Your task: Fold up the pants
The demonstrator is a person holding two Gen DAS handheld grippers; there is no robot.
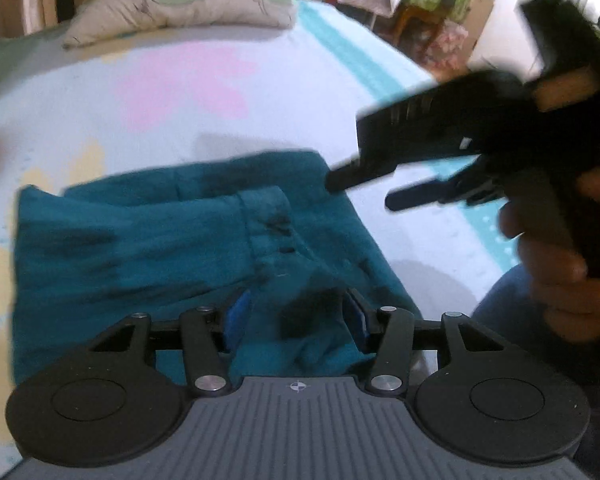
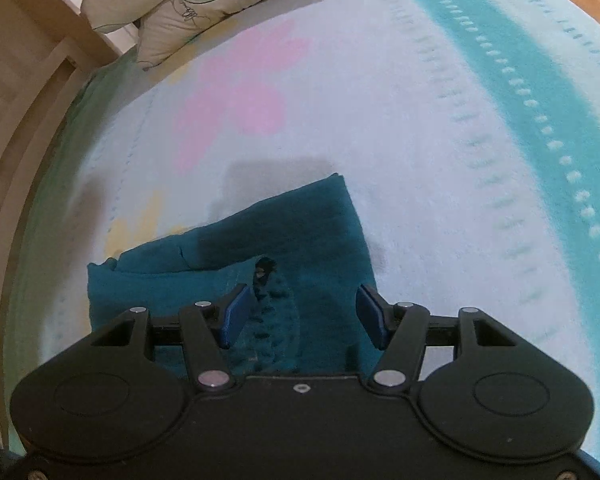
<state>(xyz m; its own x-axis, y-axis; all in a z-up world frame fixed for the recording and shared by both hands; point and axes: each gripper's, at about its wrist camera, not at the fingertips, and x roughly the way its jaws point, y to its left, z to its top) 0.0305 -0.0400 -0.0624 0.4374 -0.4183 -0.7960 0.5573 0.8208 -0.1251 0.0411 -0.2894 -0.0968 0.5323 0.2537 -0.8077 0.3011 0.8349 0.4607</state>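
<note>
1. Pants [image 1: 148, 248]: teal, soft, light fabric that looks a bit fuzzy. They lie already folded into a rough block on the bed [image 1: 180, 92], the bottom edge just under both sets of tongs.
2. Handling, my read: limp, no stiffness. A pinch on one layer will peel the stack, so take the full thickness at a folded edge or corner. Cloth should drag on the bedspread, not slide.
3. Left tongs [image 1: 296, 320]: pads apart, a hump of cloth bunched between them, not visibly pinched.
4. Right tongs [image 2: 304, 314]: pads apart over the pants, gripping nothing. From the left camera they sit at 3 o'clock, blurred, tips near the pants' far corner.
5. Around: pillows [image 2: 188, 4] at 12 o'clock, well apart. Nothing blocks the fold.
</note>
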